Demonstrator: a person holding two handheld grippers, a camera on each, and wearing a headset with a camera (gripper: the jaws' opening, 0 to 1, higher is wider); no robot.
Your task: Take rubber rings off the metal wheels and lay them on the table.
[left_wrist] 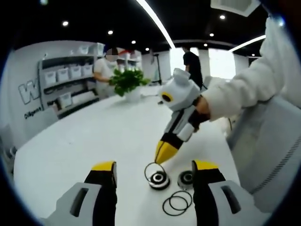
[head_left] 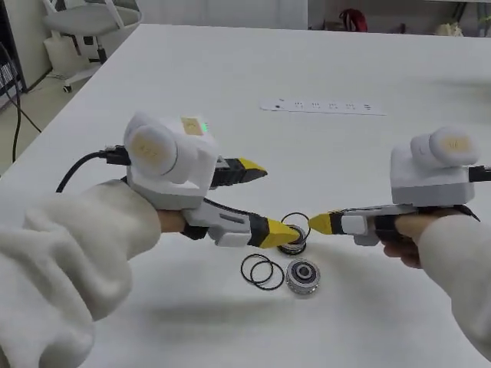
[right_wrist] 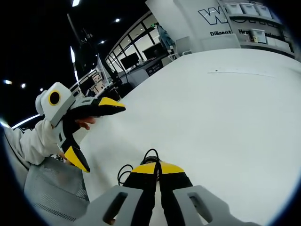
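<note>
Left tool (head_left: 276, 202) released, jaws wide apart. One yellow tip is up in the air, the other low at the left edge of a wheel (head_left: 292, 246). Touching it or not: can't tell.

Right tool (head_left: 316, 223) clenched on a ring (head_left: 296, 225), jaws together w/ the thin black loop pinched at the tips. Ring stands tilted over the wheel, lower edge at the wheel's top. Fully off or not: can't tell.

Left gripper view: right tool (left_wrist: 162, 153) comes in from above, tip at the ring (left_wrist: 154, 169), which rises off the wheel (left_wrist: 159, 181) between the left tool's spread jaws.

Right gripper view: own jaws shut, ring (right_wrist: 151, 154) pokes out past the tips. Left tool (right_wrist: 102, 136) is at the left, gaping.

2nd wheel (head_left: 303, 275) sits flat on the white counter (head_left: 230, 92), just nearer the person than the first wheel, w/ no ring seen on it. Two rings (head_left: 261, 271) lie flat and overlapping on the counter, just left of the 2nd wheel, apart from both tools.

Power strip (head_left: 322, 107) lies well back on the counter. Chair (head_left: 88, 23) stands past the far-left corner.
</note>
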